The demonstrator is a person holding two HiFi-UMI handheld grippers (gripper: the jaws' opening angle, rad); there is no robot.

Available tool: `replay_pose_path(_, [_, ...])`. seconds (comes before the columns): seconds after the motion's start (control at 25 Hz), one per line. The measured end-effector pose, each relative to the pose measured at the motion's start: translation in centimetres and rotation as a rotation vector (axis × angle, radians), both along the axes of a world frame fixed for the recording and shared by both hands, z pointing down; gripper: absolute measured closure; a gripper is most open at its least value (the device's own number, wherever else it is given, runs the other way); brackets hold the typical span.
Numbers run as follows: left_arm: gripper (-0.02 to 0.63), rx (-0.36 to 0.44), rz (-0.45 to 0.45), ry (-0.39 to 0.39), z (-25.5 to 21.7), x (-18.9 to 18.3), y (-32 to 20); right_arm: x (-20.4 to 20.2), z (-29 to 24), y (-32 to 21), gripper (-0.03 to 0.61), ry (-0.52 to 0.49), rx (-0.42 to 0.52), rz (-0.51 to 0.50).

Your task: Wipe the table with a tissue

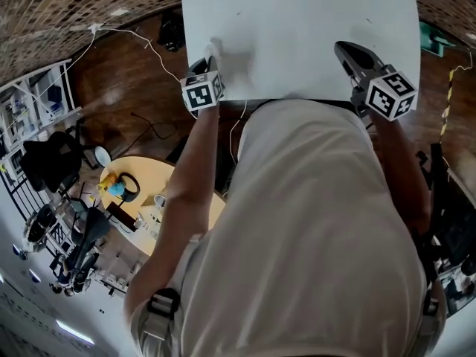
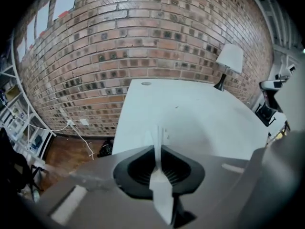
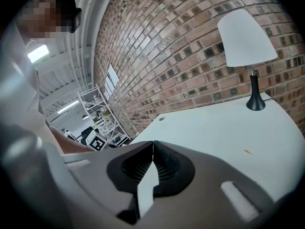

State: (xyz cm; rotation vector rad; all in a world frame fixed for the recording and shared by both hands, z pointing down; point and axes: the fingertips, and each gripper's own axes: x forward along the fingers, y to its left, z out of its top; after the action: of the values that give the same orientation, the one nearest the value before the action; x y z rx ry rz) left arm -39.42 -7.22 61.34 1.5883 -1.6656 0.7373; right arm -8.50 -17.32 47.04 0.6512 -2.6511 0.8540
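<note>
My left gripper (image 2: 159, 149) is pinched shut on the tissue (image 2: 156, 136), which pokes out above the near edge of the white table (image 2: 205, 113); my right gripper (image 3: 152, 146) is closed on nothing. I'd lay the tissue flat and sweep overlapping strokes, pinch held firm.
</note>
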Motion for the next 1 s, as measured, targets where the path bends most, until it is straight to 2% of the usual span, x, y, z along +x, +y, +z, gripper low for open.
replay_pose_path(0.12, [0.577, -0.043, 0.023, -0.043, 1.0, -1.0, 0.4, 0.5, 0.0, 0.2, 0.570, 0.004, 0.000, 0.004])
replay_pose_path(0.2, [0.577, -0.042, 0.074, -0.065, 1.5, 0.0, 0.2, 1.2, 0.2, 0.3, 0.570, 0.006, -0.002, 0.017])
replay_pose_path(0.44, [0.578, -0.034, 0.311, -0.057, 2.5, 8.8, -0.4, 2.9, 0.7, 0.8, 0.571, -0.001, -0.010, 0.061])
replay_pose_path(0.56, [0.578, -0.034, 0.404, -0.001, 3.0, 14.0, 0.3, 3.3, 0.7, 0.9, 0.571, -0.007, -0.014, 0.075])
replay_pose_path(0.68, [0.578, -0.071, 0.446, 0.122, 2.9, 16.7, 0.6, 3.3, 0.9, 0.9, 0.571, -0.012, -0.020, 0.074])
replay_pose_path(0.76, [0.577, -0.075, 0.460, 0.180, 2.6, 17.3, 0.3, 3.4, 1.0, 0.8, 0.570, -0.009, -0.022, 0.068])
replay_pose_path(0.84, [0.577, -0.031, 0.439, 0.189, 1.4, 16.4, -0.7, 3.5, 1.0, 0.7, 0.570, -0.006, -0.022, 0.063])
replay_pose_path(1.0, [0.575, 0.054, 0.267, 0.148, -0.8, 11.1, -2.6, 3.2, 1.1, 0.7, 0.570, -0.010, -0.028, 0.055])
